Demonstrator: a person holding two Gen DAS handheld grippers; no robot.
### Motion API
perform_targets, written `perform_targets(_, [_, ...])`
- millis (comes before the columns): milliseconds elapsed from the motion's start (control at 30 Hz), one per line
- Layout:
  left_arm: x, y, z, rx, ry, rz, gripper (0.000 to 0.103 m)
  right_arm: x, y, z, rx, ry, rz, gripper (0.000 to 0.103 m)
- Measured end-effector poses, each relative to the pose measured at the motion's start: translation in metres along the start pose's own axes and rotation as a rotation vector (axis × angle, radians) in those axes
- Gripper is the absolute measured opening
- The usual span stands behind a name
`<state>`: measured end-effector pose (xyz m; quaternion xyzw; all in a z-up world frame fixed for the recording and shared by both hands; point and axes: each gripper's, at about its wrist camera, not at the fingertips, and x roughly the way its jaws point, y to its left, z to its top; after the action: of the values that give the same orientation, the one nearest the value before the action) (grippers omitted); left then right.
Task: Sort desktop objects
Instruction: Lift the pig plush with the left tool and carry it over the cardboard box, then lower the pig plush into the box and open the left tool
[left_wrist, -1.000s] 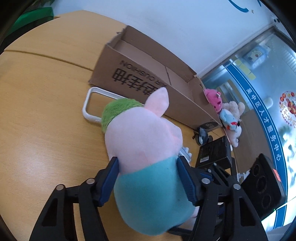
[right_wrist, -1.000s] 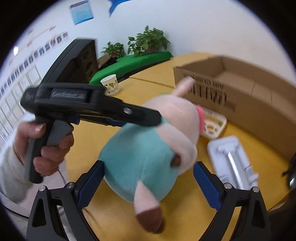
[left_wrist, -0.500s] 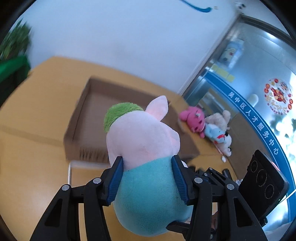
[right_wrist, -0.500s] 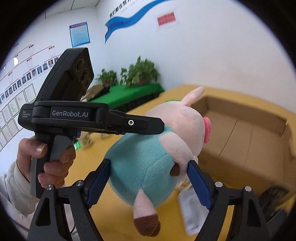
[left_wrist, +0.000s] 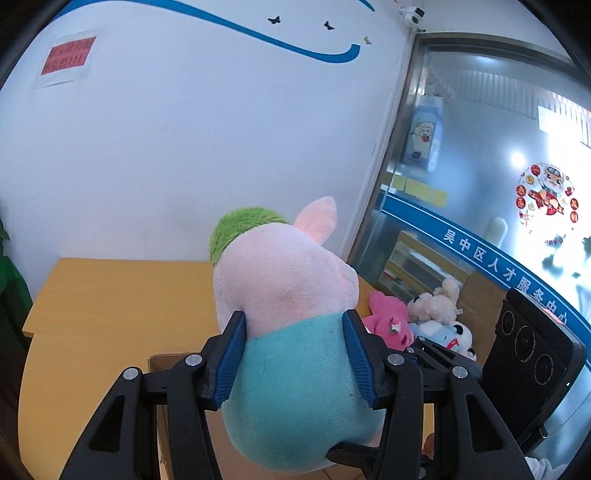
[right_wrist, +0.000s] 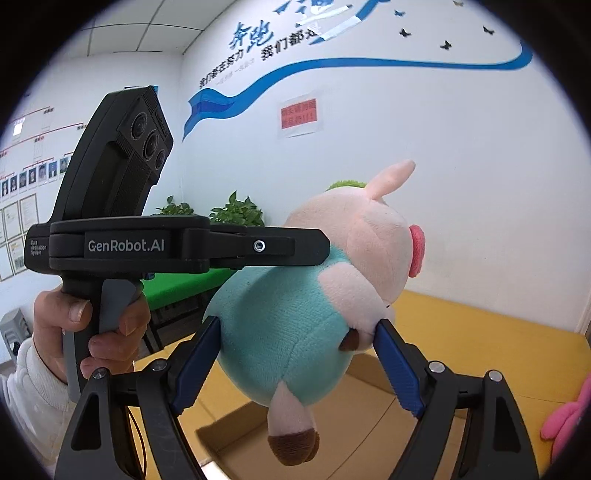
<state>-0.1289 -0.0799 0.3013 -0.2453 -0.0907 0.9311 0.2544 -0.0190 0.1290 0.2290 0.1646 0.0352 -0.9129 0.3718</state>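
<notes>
A pink pig plush (left_wrist: 291, 332) with a teal body and a green tuft is held in the air above the open cardboard box (left_wrist: 166, 373). My left gripper (left_wrist: 293, 354) is shut on its teal body. My right gripper (right_wrist: 295, 365) is shut on the same pig plush (right_wrist: 295, 314) from the other side, its blue pads (right_wrist: 195, 365) pressing the belly. The left gripper's handle and the hand holding it show at the left of the right wrist view. The box (right_wrist: 369, 417) lies below the plush in that view.
A pile of plush toys (left_wrist: 417, 325), pink, beige and white, lies on the wooden table (left_wrist: 92, 314) to the right, against a glass wall. A pink toy (right_wrist: 565, 421) shows at the right edge. Potted plants (right_wrist: 236, 214) stand by the far wall.
Both grippers have lifted the pig plush up and tilted upward, from near the table to well above the box. The right gripper has closed in on the plush.
</notes>
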Motion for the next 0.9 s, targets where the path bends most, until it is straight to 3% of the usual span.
perform_targets(100, [0.041, 0.041, 0.005, -0.052, 0.056, -0.005, 0.05, 0.046, -0.019, 0.006, 0.026, 0.039, -0.004, 0.083])
perform_targets(200, [0.086, 0.091, -0.01, -0.113, 0.132, 0.024, 0.05, 0.09, -0.04, -0.012, 0.078, 0.107, 0.014, 0.083])
perform_targets(467, [0.178, 0.201, -0.107, -0.31, 0.365, 0.081, 0.05, 0.204, -0.076, -0.107, 0.217, 0.338, 0.086, 0.083])
perform_targets(600, [0.195, 0.212, -0.14, -0.324, 0.442, 0.066, 0.05, 0.228, -0.087, -0.147, 0.264, 0.42, 0.042, 0.083])
perform_targets(767, [0.184, 0.21, -0.14, -0.354, 0.435, 0.075, 0.05, 0.219, -0.09, -0.149, 0.29, 0.432, 0.099, 0.083])
perform_targets(900, [0.177, 0.199, -0.14, -0.336, 0.459, 0.133, 0.05, 0.211, -0.08, -0.157, 0.317, 0.466, 0.155, 0.083])
